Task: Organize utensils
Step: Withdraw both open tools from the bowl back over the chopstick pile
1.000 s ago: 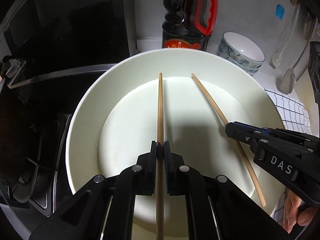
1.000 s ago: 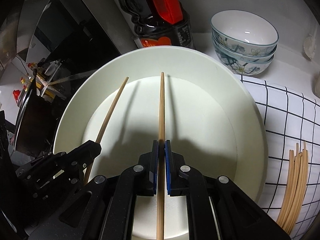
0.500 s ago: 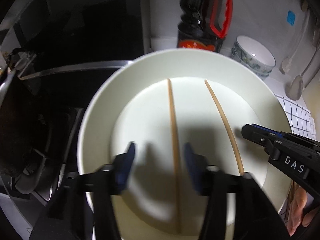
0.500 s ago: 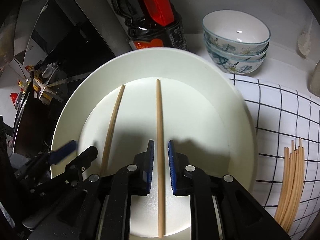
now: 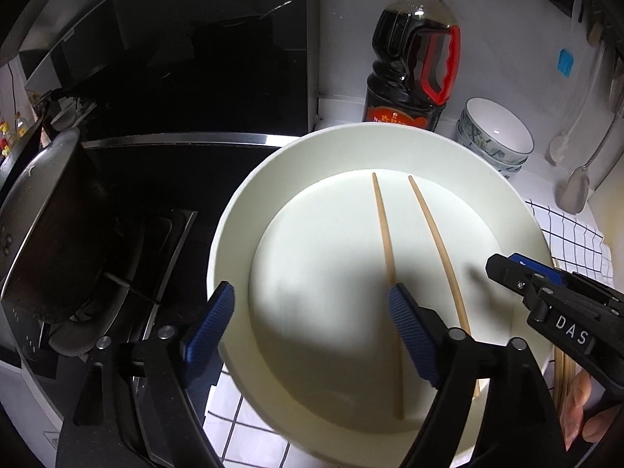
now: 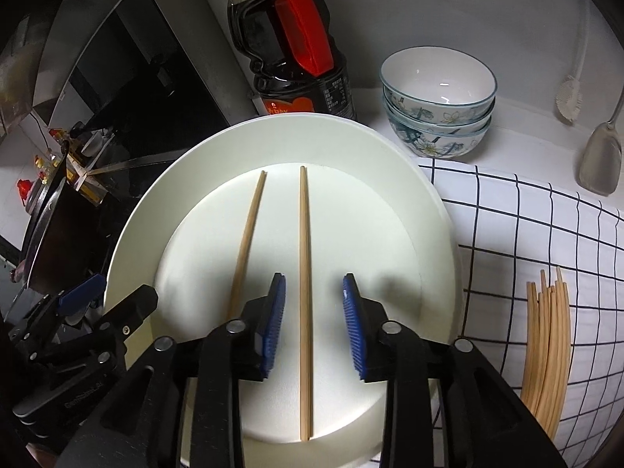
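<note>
Both sets of jaws stand apart, holding nothing. At lower centre of the right wrist view, the right gripper straddles one chopstick lying flat on a white plate; a second chopstick lies beside it, roughly parallel, likely set there as a pair. The left gripper hovers over the plate's left part. At lower right, loose chopsticks wait on a checked cloth on the counter.

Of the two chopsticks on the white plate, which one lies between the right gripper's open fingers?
The right-hand chopstick on the plate runs straight between the right gripper's open fingers. The other chopstick lies outside them, angled toward the left gripper.
</note>
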`<state>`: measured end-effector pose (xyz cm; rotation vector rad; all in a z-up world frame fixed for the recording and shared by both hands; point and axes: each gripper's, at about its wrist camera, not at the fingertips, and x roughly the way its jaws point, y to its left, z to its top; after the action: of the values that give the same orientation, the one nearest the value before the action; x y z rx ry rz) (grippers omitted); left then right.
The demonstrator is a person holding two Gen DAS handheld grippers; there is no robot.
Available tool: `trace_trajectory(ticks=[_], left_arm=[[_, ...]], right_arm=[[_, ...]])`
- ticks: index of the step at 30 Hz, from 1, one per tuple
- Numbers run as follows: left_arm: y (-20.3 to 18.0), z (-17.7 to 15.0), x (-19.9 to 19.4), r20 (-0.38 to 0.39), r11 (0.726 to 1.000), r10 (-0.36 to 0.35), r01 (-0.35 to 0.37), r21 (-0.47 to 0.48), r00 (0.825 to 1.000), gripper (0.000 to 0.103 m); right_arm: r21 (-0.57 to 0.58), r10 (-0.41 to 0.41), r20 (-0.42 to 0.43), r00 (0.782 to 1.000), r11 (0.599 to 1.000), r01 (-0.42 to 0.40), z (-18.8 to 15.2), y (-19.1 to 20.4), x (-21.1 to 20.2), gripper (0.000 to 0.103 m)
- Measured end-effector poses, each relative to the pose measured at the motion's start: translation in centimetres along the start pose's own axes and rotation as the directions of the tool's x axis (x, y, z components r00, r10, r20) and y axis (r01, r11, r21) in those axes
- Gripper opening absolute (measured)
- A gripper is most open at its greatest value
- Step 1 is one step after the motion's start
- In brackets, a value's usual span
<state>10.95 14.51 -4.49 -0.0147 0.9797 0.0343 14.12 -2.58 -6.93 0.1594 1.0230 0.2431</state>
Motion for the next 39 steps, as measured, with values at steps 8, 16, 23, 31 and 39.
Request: trace_trajectory(ticks=[8, 16, 23, 31, 39], left_arm=[[0.0, -1.1, -1.7, 0.006, 1.0, 0.009, -0.009, -0.013, 1.0, 0.089], [-0.3, -2.1, -3.2, 0.004, 0.999, 0.027, -0.027, -0.028, 1.0, 0.09], [-1.8, -3.0, -4.5, 0.016, 1.0, 0.024, -0.024, -0.016, 1.0, 0.09], [-4.3, -3.8, -5.3, 0.017, 1.0, -0.002, 0.002, 0.008, 1.0, 0.091], [-7.3, -4.4, -6.0, 0.017, 0.998, -0.045, 0.045, 0.044, 0.999, 0.094]], right_arm=[[-0.015, -0.011, 0.024, 1.0, 1.0, 0.011, -1.2, 0.5, -1.8, 0.042], [-0.028, -0.013, 0.046, 0.999, 1.0, 0.014, -2.6, 0.3, -4.1, 0.051], [-0.028, -0.007, 0.054, 0.999, 1.0, 0.008, -4.3, -0.4, -5.8, 0.054], [-0.004, -0.027, 0.065, 0.998, 1.0, 0.027, -6.3, -2.5, -7.9, 0.065], [0.062, -0.072, 0.072, 0.995, 0.996, 0.068, -7.7, -5.9, -9.6, 0.075]])
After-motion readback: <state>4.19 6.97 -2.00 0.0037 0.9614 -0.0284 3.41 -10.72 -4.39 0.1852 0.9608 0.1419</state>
